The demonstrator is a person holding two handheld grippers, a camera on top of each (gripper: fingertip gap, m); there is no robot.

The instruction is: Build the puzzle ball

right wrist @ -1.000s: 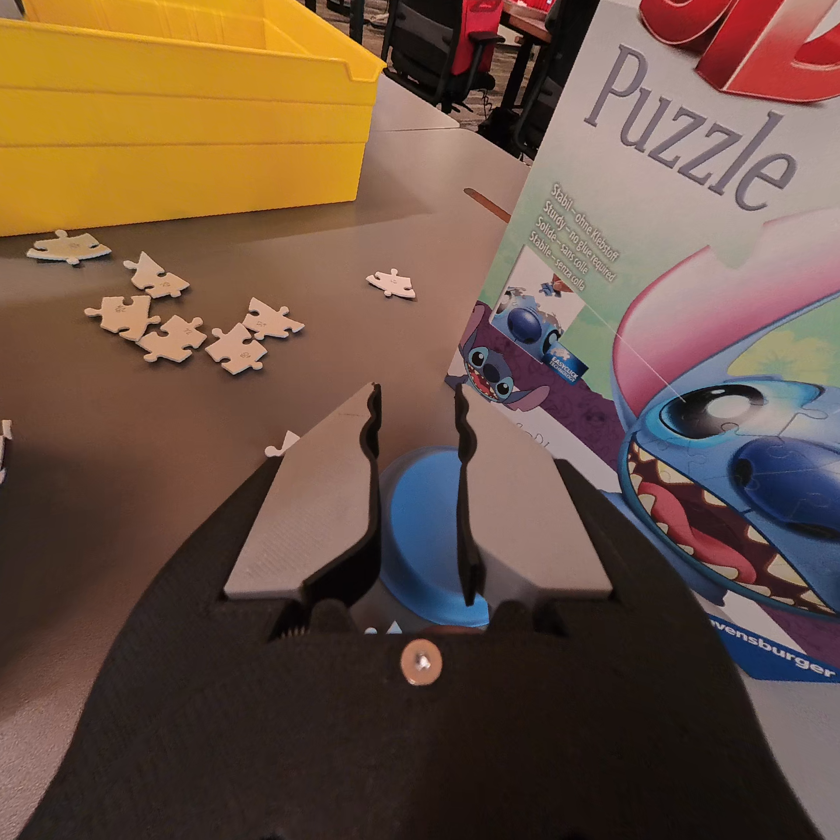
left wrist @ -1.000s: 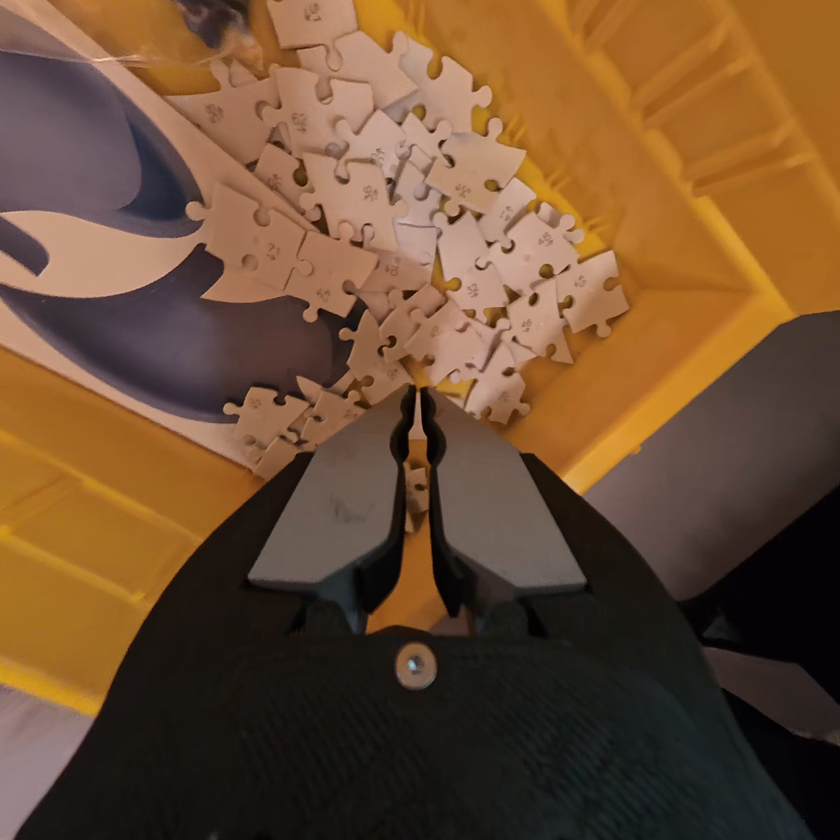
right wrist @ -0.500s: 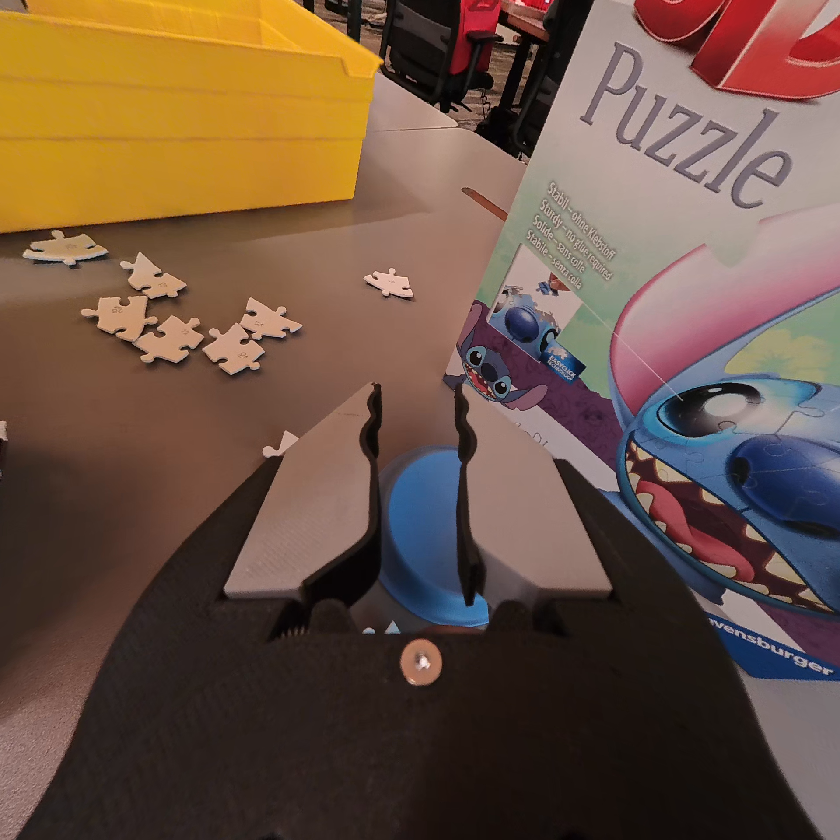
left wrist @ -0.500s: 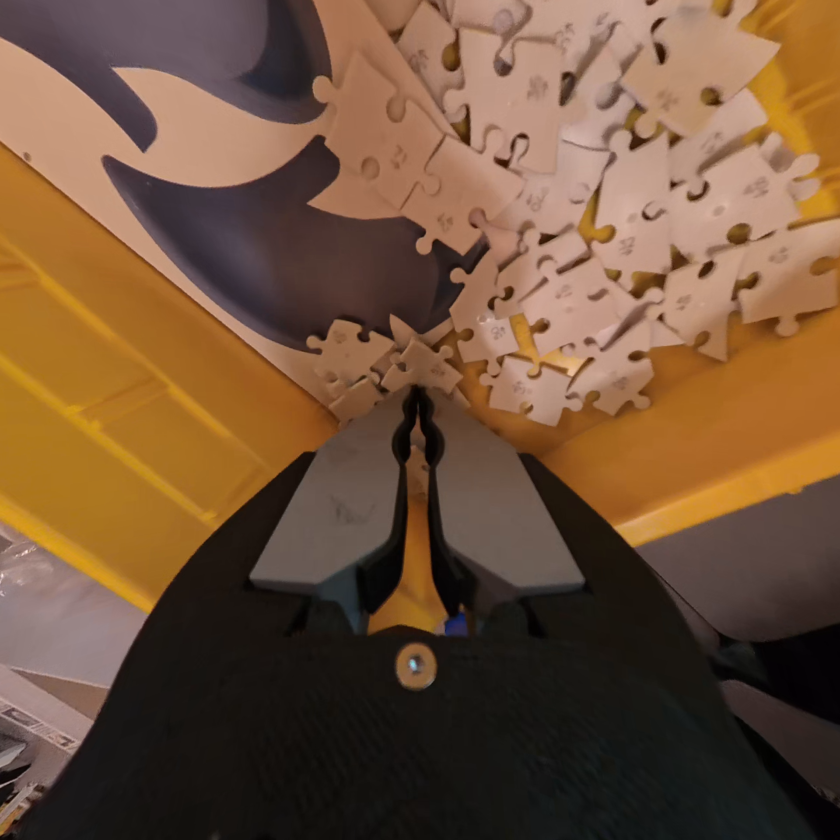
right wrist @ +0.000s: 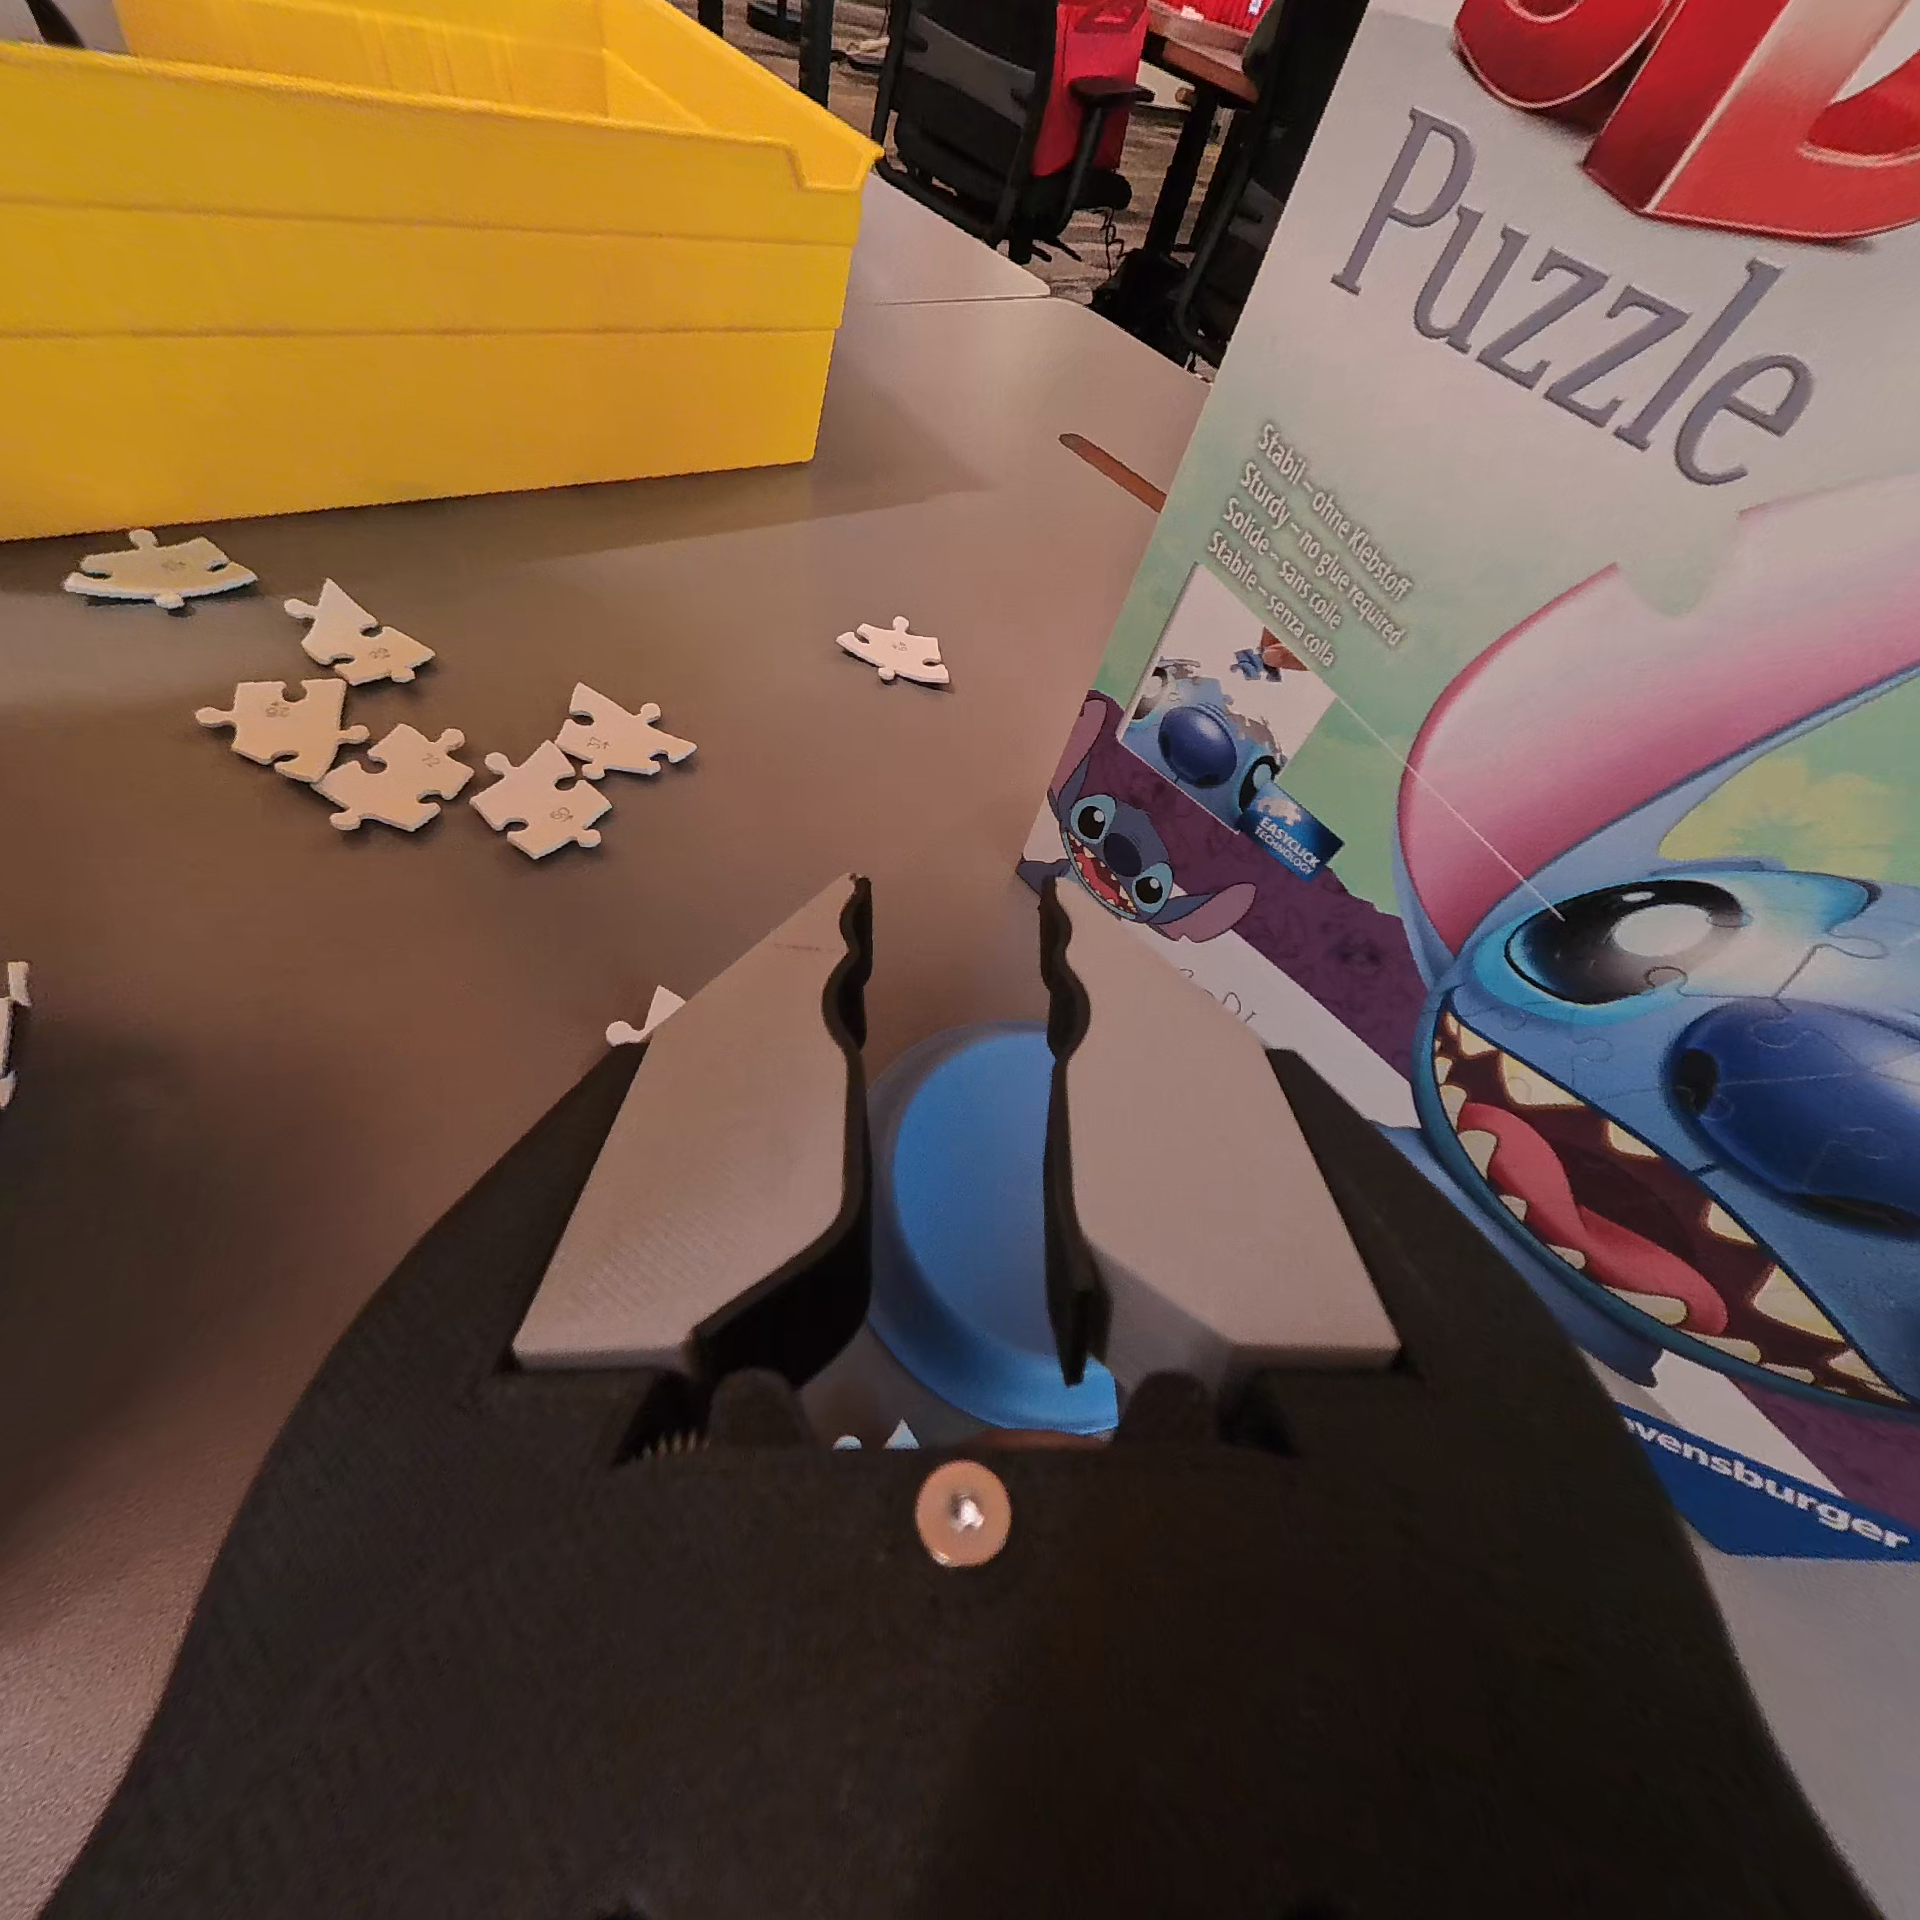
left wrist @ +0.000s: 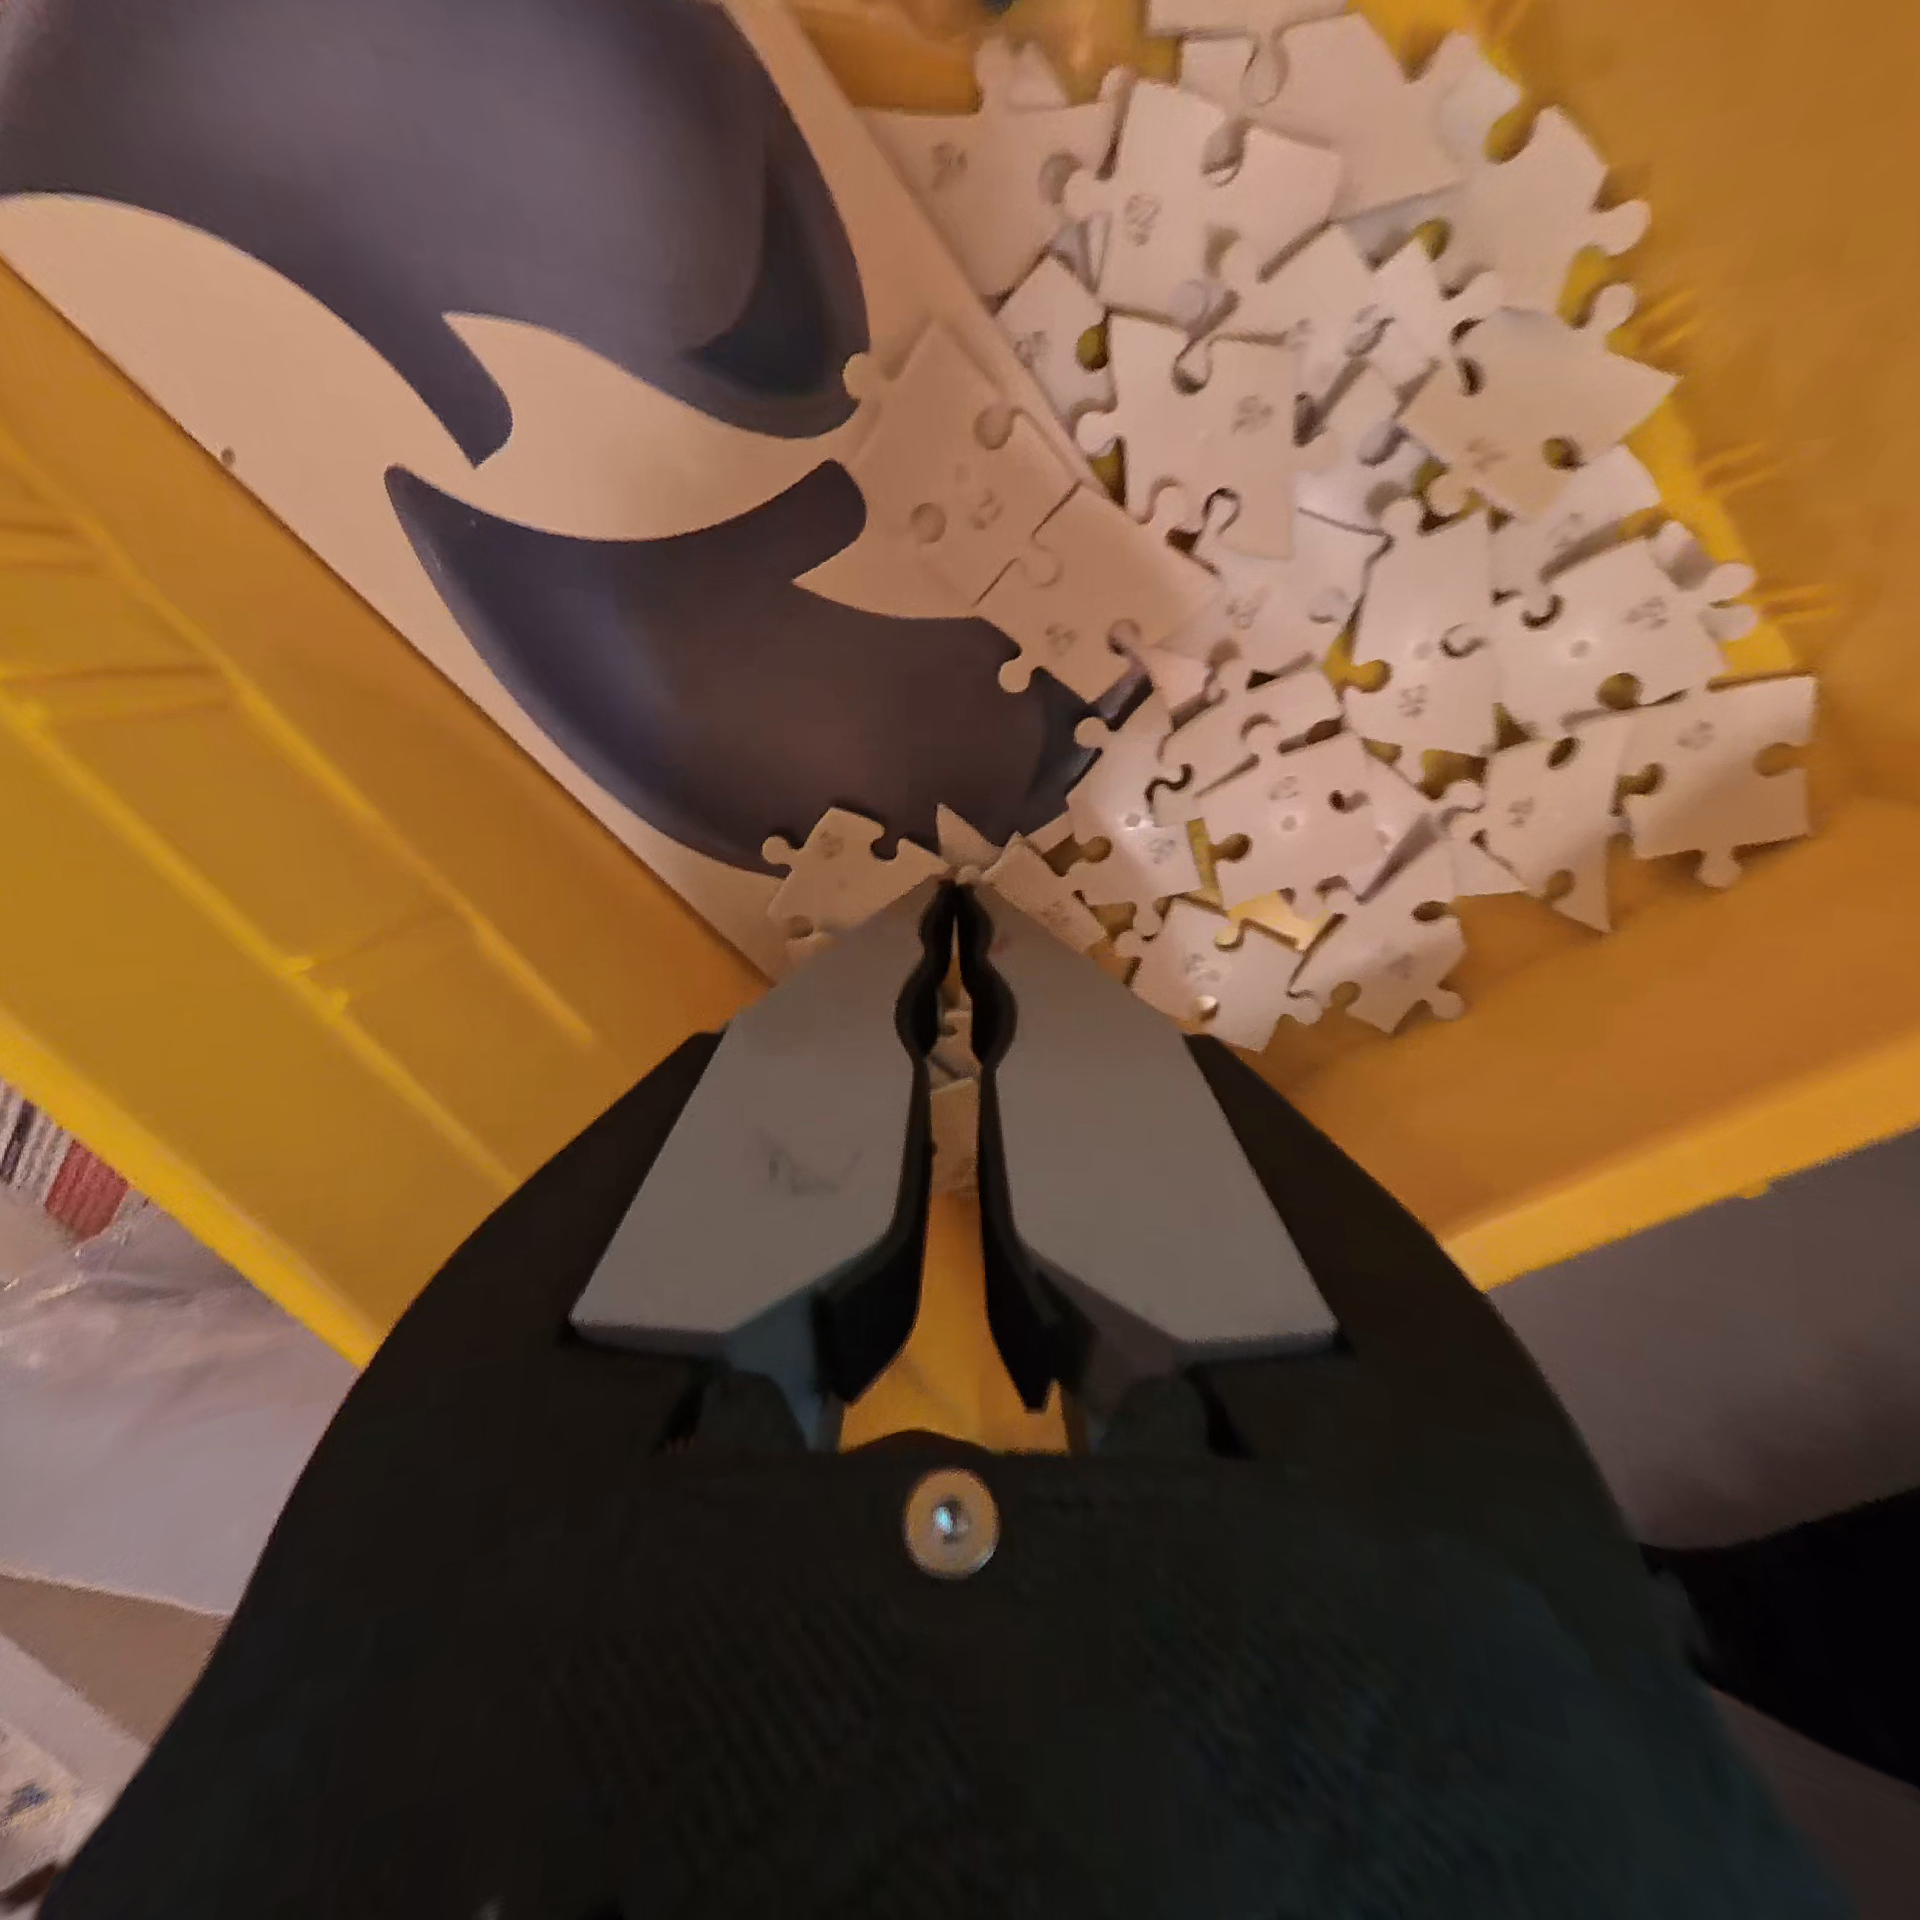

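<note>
In the left wrist view, a heap of pale puzzle pieces (left wrist: 1403,644) lies face down in a yellow bin (left wrist: 260,831), partly on a printed sheet with dark blue shapes (left wrist: 623,436). My left gripper (left wrist: 954,902) is shut, tips at the near edge of the heap, with a pale puzzle piece (left wrist: 951,1127) pinched between the fingers. In the right wrist view, my right gripper (right wrist: 951,899) is open and empty above a round blue stand (right wrist: 966,1195) on the grey table (right wrist: 312,1039). Several loose pieces (right wrist: 416,748) lie on the table to the left.
The puzzle box (right wrist: 1558,727) stands upright close on the right of my right gripper. The yellow bin (right wrist: 416,312) stands at the back left of the table. A single piece (right wrist: 896,652) lies near the box. Office chairs (right wrist: 1018,114) stand beyond the table.
My left gripper has shifted left over the bin, staying shut; the heap now sits to the upper right and the printed sheet fills the upper left. The right gripper has not moved.
</note>
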